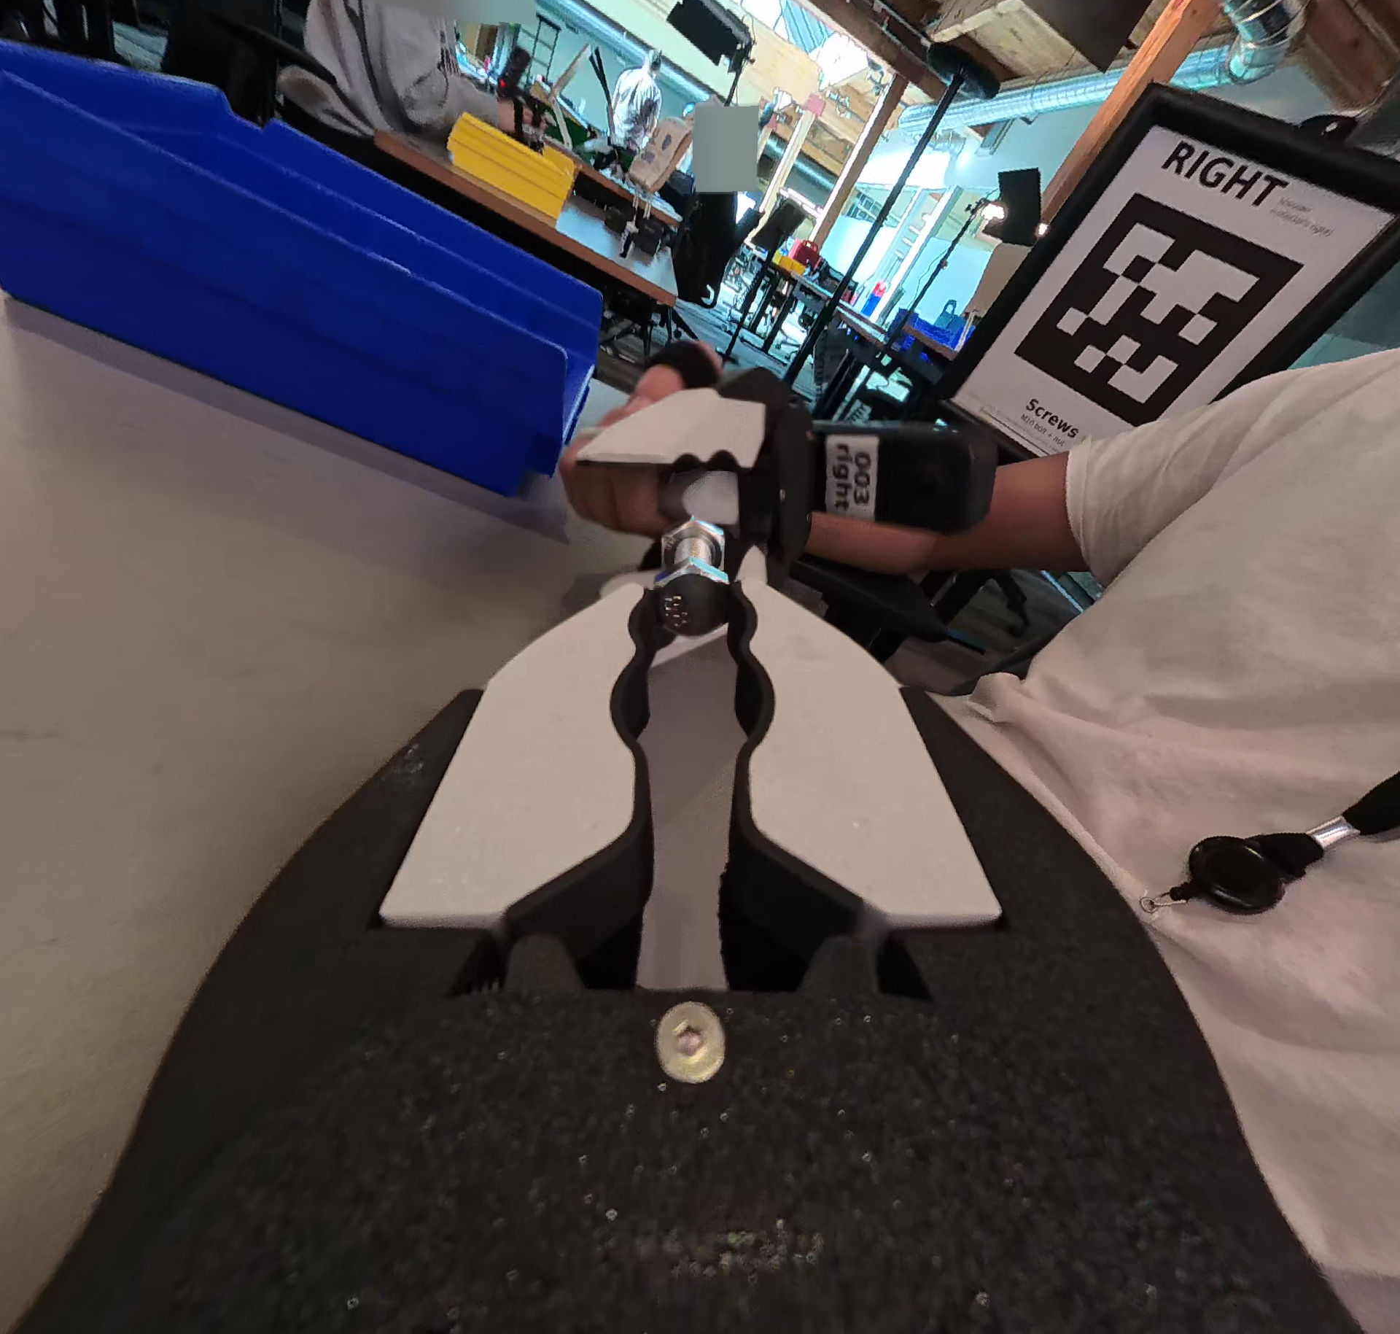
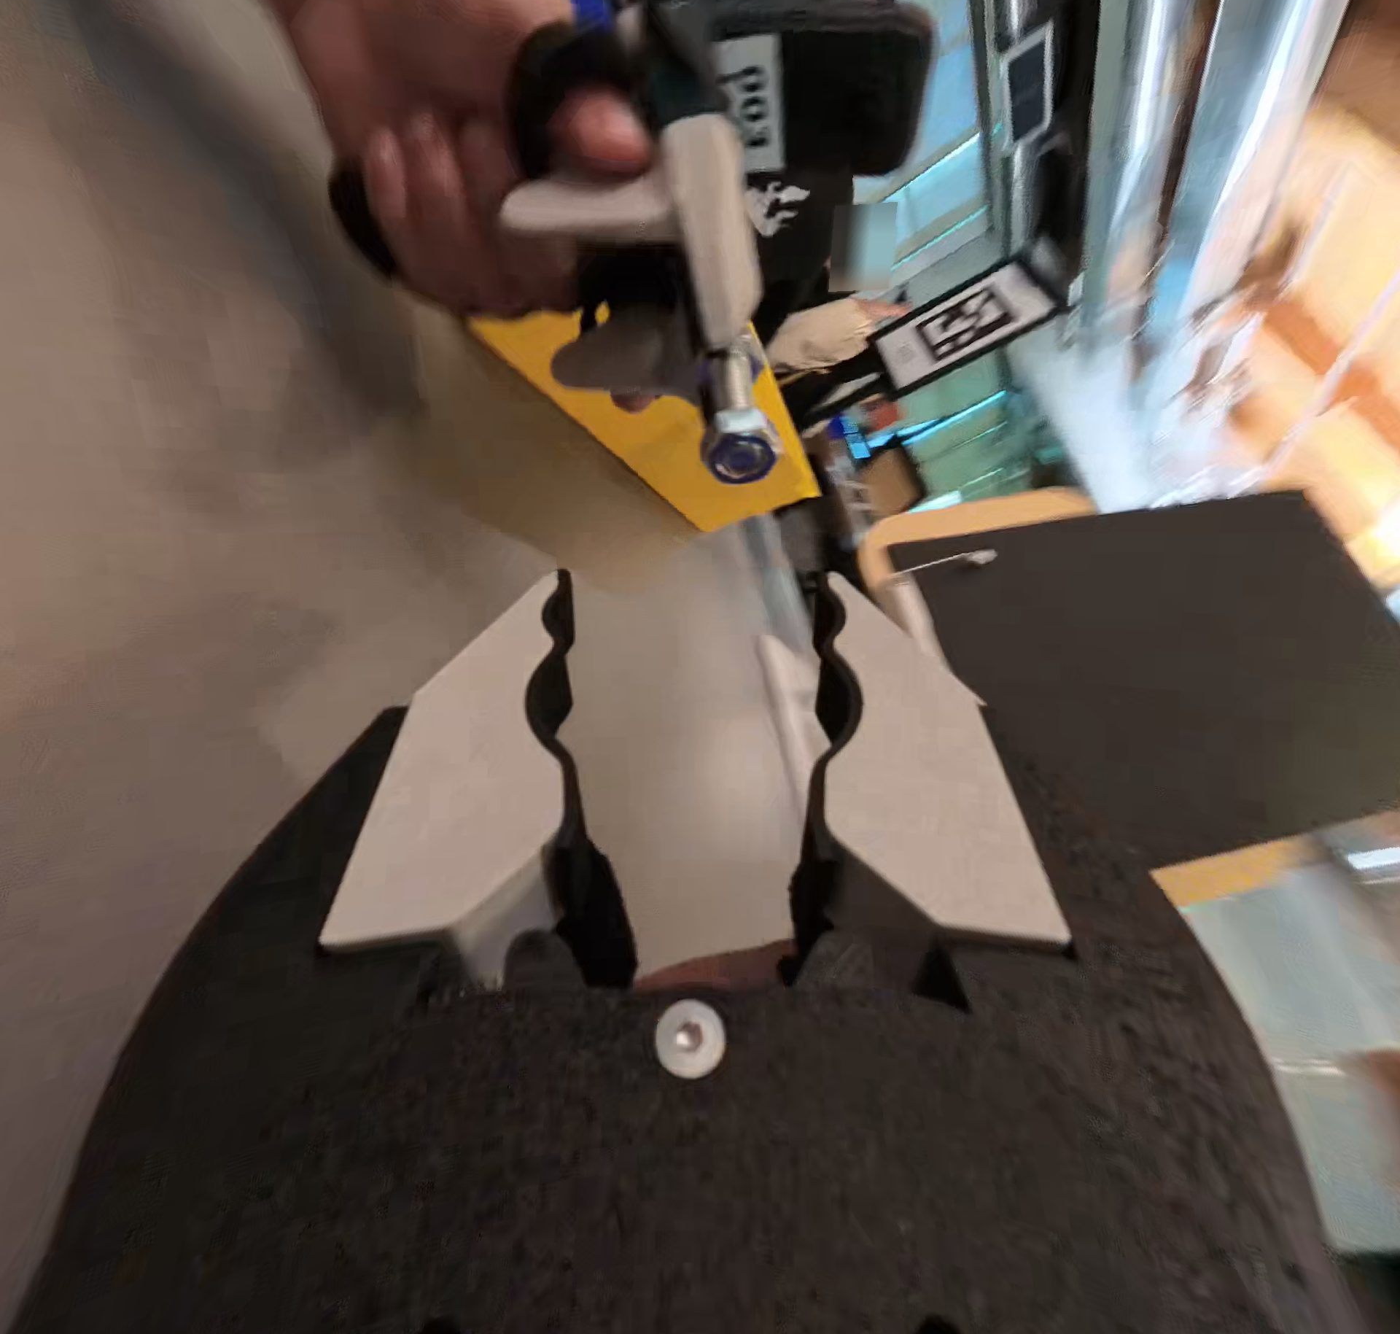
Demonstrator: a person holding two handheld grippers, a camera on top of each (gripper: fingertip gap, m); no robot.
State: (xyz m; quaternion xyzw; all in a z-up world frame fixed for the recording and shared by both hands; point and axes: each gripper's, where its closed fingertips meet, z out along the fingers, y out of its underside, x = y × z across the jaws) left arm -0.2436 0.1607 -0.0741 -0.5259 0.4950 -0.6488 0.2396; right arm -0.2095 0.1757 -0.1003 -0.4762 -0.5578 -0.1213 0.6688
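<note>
Nearest the left wrist camera, the left gripper (image 1: 691, 608) has its fingers (image 1: 564, 684) clamped on the dark head of a silver bolt (image 1: 688, 604), whose shank points away toward 12 o'clock with a hex nut (image 1: 693, 544) threaded on near its far end. Gripping the head probably keeps the bolt from turning and leaves the nut free. The right gripper (image 2: 693, 593) has its fingers (image 2: 485, 729) spread wide apart with nothing between them, facing the nut end of the bolt. Farther out on the pale bench (image 1: 189, 616), a blue bin (image 1: 303, 275) sits at 10 o'clock and a framed marker sign (image 1: 1182, 290) at 2 o'clock; a yellow bin (image 2: 667, 426) lies behind the bolt in the right view. The sign and both grippers' white stickers bear printed writing.
</note>
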